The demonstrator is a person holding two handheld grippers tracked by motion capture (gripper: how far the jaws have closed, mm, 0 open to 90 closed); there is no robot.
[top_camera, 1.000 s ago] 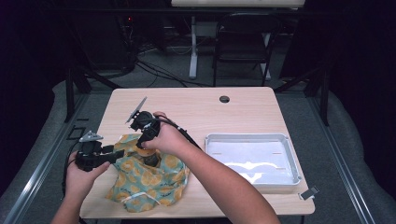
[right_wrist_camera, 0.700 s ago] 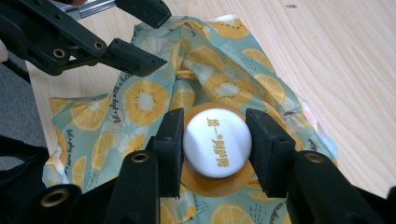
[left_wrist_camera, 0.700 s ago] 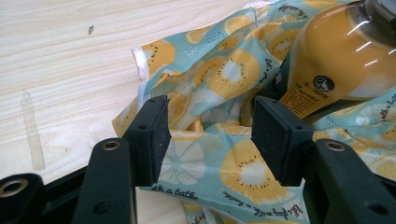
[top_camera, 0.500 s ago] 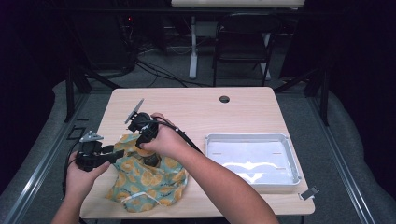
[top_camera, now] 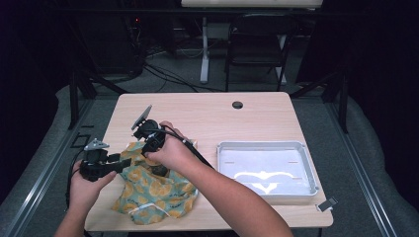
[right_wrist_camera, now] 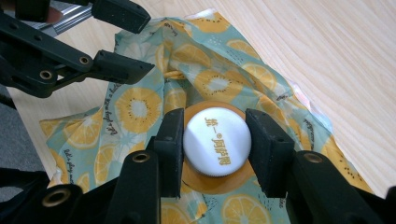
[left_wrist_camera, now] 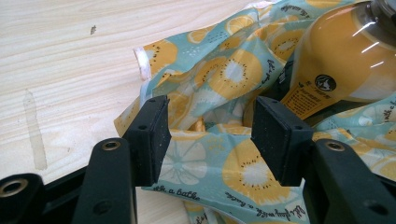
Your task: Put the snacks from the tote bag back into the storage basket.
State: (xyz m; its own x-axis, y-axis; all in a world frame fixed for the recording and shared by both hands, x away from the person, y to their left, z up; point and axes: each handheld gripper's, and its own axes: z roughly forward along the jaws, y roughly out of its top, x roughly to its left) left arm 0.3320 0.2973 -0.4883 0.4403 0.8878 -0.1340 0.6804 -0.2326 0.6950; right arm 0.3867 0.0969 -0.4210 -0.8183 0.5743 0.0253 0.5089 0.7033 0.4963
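One orange bottle [right_wrist_camera: 215, 184] standing in one fruit-print cloth bag [top_camera: 150, 190] at the table's [top_camera: 212, 111] near left, right gripper [right_wrist_camera: 214, 140] jaws just closing around its white cap [right_wrist_camera: 217, 142], left gripper [left_wrist_camera: 210, 135] released over the cloth, one empty white tray [top_camera: 267, 168] seen from above.

Teal cloth [right_wrist_camera: 140, 107] printed with orange and yellow citrus slices; orange bottle [left_wrist_camera: 345, 60] with a white cap [right_wrist_camera: 217, 140]; pale wood worktop [top_camera: 207, 113]; white tray [top_camera: 267, 170]; black grippers.
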